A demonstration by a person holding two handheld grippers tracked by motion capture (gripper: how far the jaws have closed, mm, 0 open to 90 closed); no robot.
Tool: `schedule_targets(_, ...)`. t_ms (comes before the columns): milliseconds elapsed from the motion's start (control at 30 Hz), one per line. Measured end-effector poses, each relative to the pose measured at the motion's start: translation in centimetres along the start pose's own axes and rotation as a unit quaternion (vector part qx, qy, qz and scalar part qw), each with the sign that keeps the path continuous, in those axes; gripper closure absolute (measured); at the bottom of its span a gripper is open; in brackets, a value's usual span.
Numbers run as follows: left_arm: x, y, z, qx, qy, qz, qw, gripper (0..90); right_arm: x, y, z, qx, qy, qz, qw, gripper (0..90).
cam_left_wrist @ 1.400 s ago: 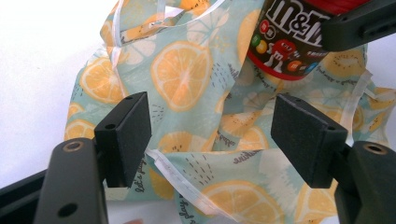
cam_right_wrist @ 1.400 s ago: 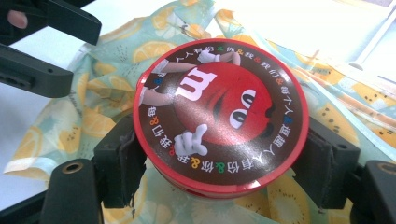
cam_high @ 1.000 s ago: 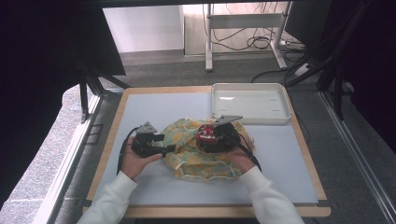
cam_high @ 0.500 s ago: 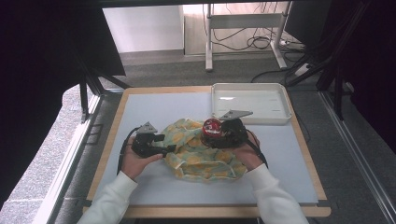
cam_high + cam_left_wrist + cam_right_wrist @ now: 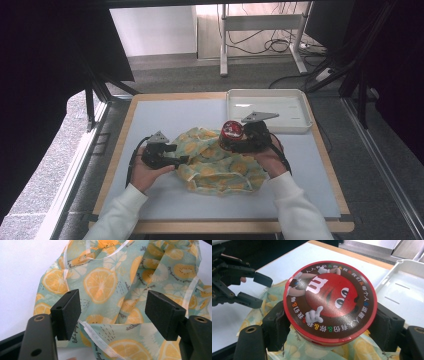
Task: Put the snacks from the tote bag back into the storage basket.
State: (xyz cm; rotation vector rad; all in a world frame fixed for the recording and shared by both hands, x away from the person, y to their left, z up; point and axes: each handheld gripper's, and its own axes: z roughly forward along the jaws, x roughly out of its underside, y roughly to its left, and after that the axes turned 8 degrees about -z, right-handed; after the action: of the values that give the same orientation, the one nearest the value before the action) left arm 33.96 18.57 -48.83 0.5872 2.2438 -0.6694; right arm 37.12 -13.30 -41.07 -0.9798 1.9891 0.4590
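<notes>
A round tin with a red cartoon lid (image 5: pixel 329 300) is held in my right gripper (image 5: pixel 330 326), shut on its sides. In the high view the tin (image 5: pixel 231 131) hangs over the far right part of a crumpled lemon-print cloth bag (image 5: pixel 215 165), with the right gripper (image 5: pixel 235 142) behind it. At the bag's left edge my left gripper (image 5: pixel 179 156) stands open. In the left gripper view its pads (image 5: pixel 67 312) are wide apart, and the cloth (image 5: pixel 112 287) lies below and beyond them. The left gripper (image 5: pixel 258 291) also appears open in the right gripper view.
A white tray (image 5: pixel 295 107) sits at the table's far right, just beyond the tin, and its corner (image 5: pixel 409 280) shows in the right gripper view. The white mat (image 5: pixel 170 117) has a wooden border. Dark stands and cables lie past the table.
My right gripper has carried the tin away from me and slightly right, toward the tray. The left gripper has stayed at the bag's left edge.
</notes>
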Motion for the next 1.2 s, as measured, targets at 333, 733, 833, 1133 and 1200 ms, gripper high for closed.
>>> schedule_targets(333, 0.1, 0.0, 0.1, -0.002, 0.001, 0.000, 1.0000, 29.2, -0.4, -1.0, -0.3, 0.004, -0.008, 0.004, 1.0000, 25.6)
schedule_targets(733, 0.1, 0.1, 0.1, -0.002, 0.003, -0.001, 1.0000, 29.2, -0.4, -2.7, 0.1, 0.015, -0.005, 0.016, 0.9998, 25.7)
schedule_targets(833, 0.1, 0.1, 0.1, -0.001, 0.002, -0.001, 1.0000, 29.2, -0.6, -3.2, 0.3, 0.017, -0.005, 0.022, 0.9996, 25.7)
schedule_targets(1133, 0.0, 0.2, 0.0, 0.000, 0.004, 0.001, 1.0000, 29.2, -1.7, -4.8, 1.0, 0.031, 0.006, 0.024, 0.9992, 25.7)
schedule_targets(1200, 0.0, 0.2, 0.0, 0.000, 0.003, 0.001, 1.0000, 29.1, -1.7, -5.2, 1.3, 0.033, 0.010, 0.028, 0.9990, 25.7)
